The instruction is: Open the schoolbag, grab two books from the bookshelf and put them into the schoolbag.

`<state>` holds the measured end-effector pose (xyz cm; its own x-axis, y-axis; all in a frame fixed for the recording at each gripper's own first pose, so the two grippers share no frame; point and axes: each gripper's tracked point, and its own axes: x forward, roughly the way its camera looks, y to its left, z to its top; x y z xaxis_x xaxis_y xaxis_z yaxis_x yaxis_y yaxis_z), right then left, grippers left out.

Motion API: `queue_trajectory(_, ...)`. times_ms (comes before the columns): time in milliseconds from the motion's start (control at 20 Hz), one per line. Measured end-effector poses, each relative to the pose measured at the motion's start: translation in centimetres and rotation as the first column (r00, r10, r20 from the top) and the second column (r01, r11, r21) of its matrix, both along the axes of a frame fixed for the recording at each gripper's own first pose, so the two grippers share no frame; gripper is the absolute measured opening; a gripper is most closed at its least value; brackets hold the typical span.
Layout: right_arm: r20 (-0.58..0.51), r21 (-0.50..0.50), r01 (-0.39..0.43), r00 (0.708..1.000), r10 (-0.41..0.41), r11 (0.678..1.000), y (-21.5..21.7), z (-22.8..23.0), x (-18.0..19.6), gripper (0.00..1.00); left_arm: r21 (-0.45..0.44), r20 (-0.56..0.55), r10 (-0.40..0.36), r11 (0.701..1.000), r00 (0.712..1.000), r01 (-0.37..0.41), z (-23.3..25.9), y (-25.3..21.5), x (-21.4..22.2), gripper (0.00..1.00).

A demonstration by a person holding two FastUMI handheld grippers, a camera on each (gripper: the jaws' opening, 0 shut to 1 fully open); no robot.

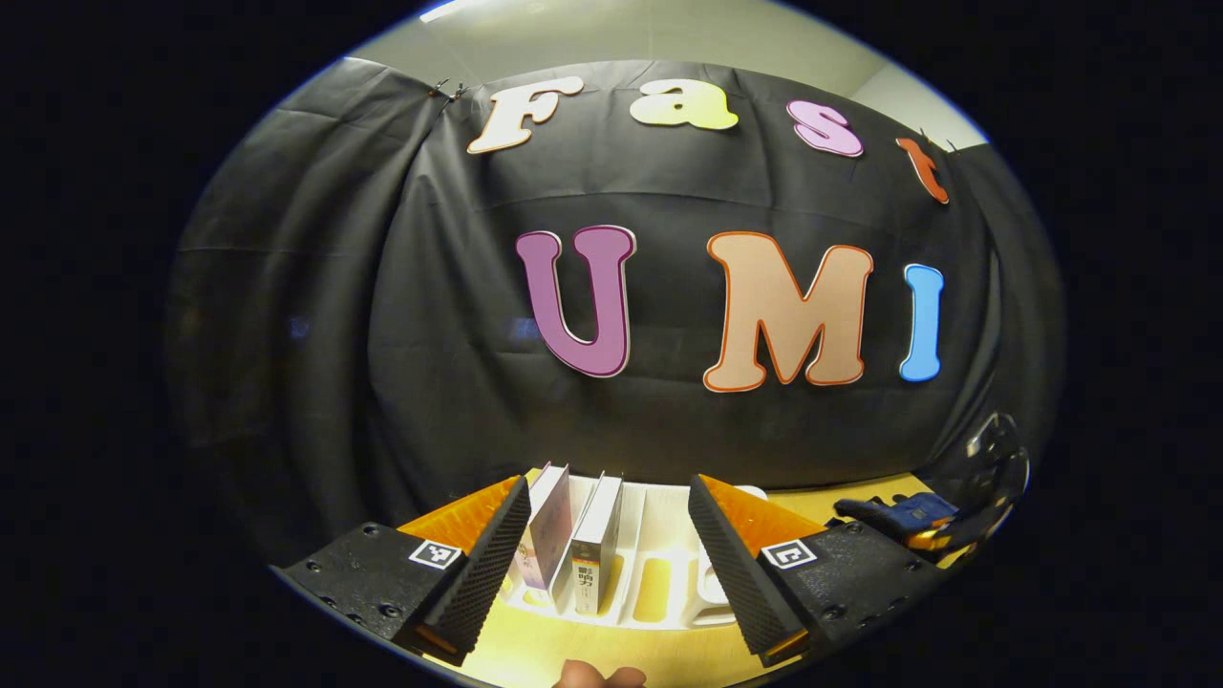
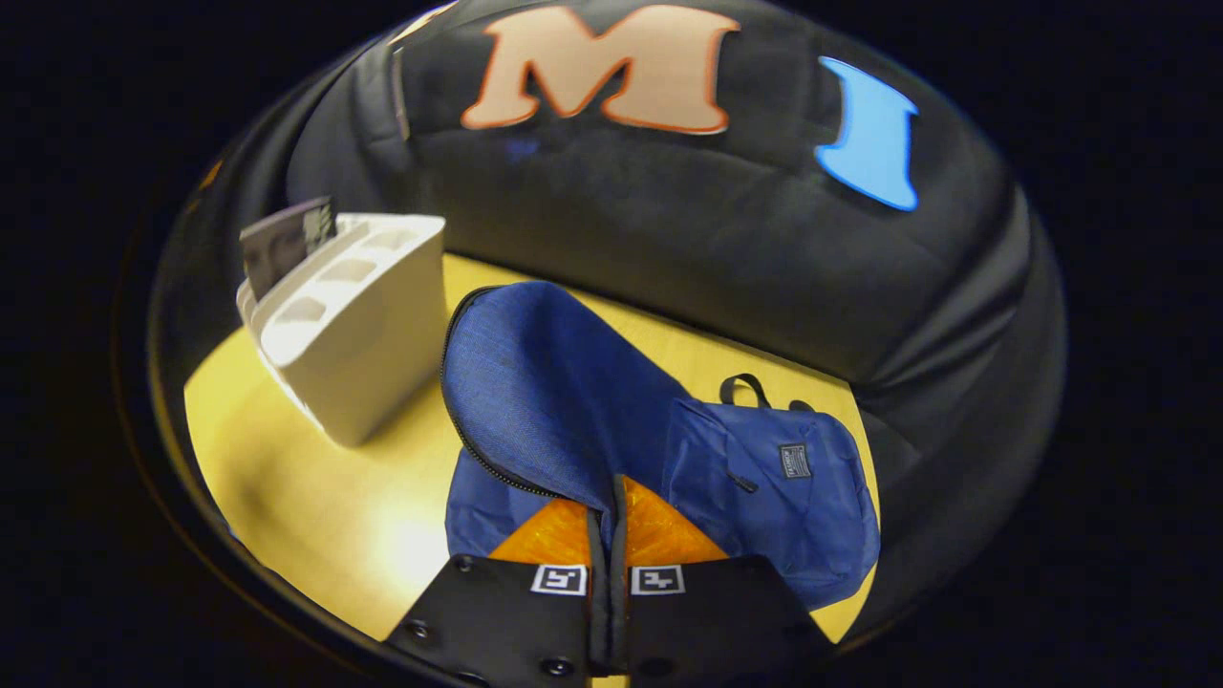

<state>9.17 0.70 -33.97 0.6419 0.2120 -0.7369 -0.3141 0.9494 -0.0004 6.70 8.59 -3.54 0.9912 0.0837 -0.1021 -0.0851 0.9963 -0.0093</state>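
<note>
On the yellow table [image 2: 315, 516] the blue schoolbag [image 2: 764, 478] is lying beside the white bookshelf [image 2: 354, 334], its flap [image 2: 545, 382] being lifted by the right gripper [image 2: 609, 506], jaws pinched together on it. The left gripper [image 1: 611, 564], jaws spread wide and empty, is facing two upright books [image 1: 573, 540] in the shelf.

Blue schoolbag [image 2: 764, 478] with black zip and handle, white bookshelf [image 2: 354, 325], yellow table [image 2: 315, 506].
</note>
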Motion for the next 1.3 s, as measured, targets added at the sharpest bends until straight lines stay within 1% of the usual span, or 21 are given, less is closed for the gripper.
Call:
queue_trajectory(50,0.002,0.046,0.054,0.999,-0.054,0.998,-0.5,0.9,0.3,0.05,0.000,0.000,-0.002,1.000,1.000,0.002,0.0,-0.1,0.1,0.97)
queue_trajectory(100,-0.005,0.095,0.107,0.994,-0.107,0.990,-1.2,2.0,0.6,0.03,-0.001,-0.002,-0.007,1.000,1.000,0.007,-0.2,-0.1,0.3,0.97)
queue_trajectory(200,-0.023,0.187,0.214,0.977,-0.214,0.959,-3.0,3.4,1.2,0.03,-0.007,-0.006,-0.015,1.000,1.000,0.015,-0.4,-0.2,0.9,0.97)
queue_trajectory(250,-0.034,0.229,0.263,0.964,-0.262,0.937,-3.7,3.9,1.4,0.03,-0.005,-0.011,-0.011,1.000,1.000,0.011,-0.5,0.1,1.2,0.97)
queue_trajectory(350,-0.060,0.307,0.352,0.934,-0.351,0.884,-4.7,4.8,1.6,0.03,0.004,-0.014,-0.004,1.000,1.000,0.004,-0.7,0.5,1.5,0.98)
queue_trajectory(400,-0.076,0.341,0.390,0.918,-0.388,0.855,-5.2,5.3,1.7,0.05,0.010,-0.015,-0.005,1.000,1.000,0.005,-0.9,0.6,1.7,0.98)
queue_trajectory(450,-0.089,0.368,0.420,0.904,-0.418,0.830,-5.8,5.4,1.6,0.03,0.015,-0.016,-0.006,1.000,1.000,0.006,-0.8,0.8,1.8,0.98)
queue_trajectory(550,-0.101,0.390,0.449,0.889,-0.447,0.804,-6.4,5.3,1.5,0.03,0.009,-0.022,-0.015,1.000,1.000,0.016,-1.2,0.8,2.5,0.97)
queue_trajectory(650,-0.102,0.390,0.451,0.888,-0.449,0.803,-6.2,4.8,1.7,0.02,-0.007,-0.045,-0.024,1.000,0.999,0.024,-2.2,0.7,3.7,0.97)
queue_trajectory(750,-0.097,0.382,0.443,0.892,-0.441,0.811,-5.9,4.0,2.3,0.03,-0.017,-0.078,-0.031,0.999,0.996,0.030,-3.4,1.0,4.8,0.97)
queue_trajectory(850,-0.094,0.377,0.438,0.895,-0.437,0.816,-5.9,3.7,2.6,0.02,0.004,-0.118,-0.042,0.999,0.992,0.042,-4.3,1.1,6.4,0.98)
queue_trajectory(1000,-0.097,0.377,0.447,0.890,-0.445,0.811,-5.9,3.9,2.5,0.03,0.041,-0.177,-0.057,0.997,0.983,0.065,-5.6,1.1,8.7,0.98)
queue_trajectory(1100,-0.092,0.373,0.445,0.891,-0.445,0.814,-5.9,3.9,2.5,0.03,0.047,-0.249,-0.080,0.994,0.965,0.095,-7.4,0.8,10.3,0.97)
queue_trajectory(1200,-0.102,0.384,0.453,0.887,-0.451,0.804,-5.9,3.7,2.5,0.03,0.040,-0.361,-0.101,0.992,0.927,0.124,-9.8,0.7,11.0,0.97)
queue_trajectory(1250,-0.102,0.388,0.455,0.886,-0.453,0.802,-6.0,3.7,2.4,0.03,0.032,-0.412,-0.102,0.991,0.905,0.127,-10.8,0.7,11.2,0.99)
queue_trajectory(1300,-0.100,0.389,0.454,0.886,-0.453,0.802,-6.1,3.8,2.4,0.03,0.021,-0.455,-0.104,0.992,0.885,0.127,-11.8,0.9,11.4,0.98)
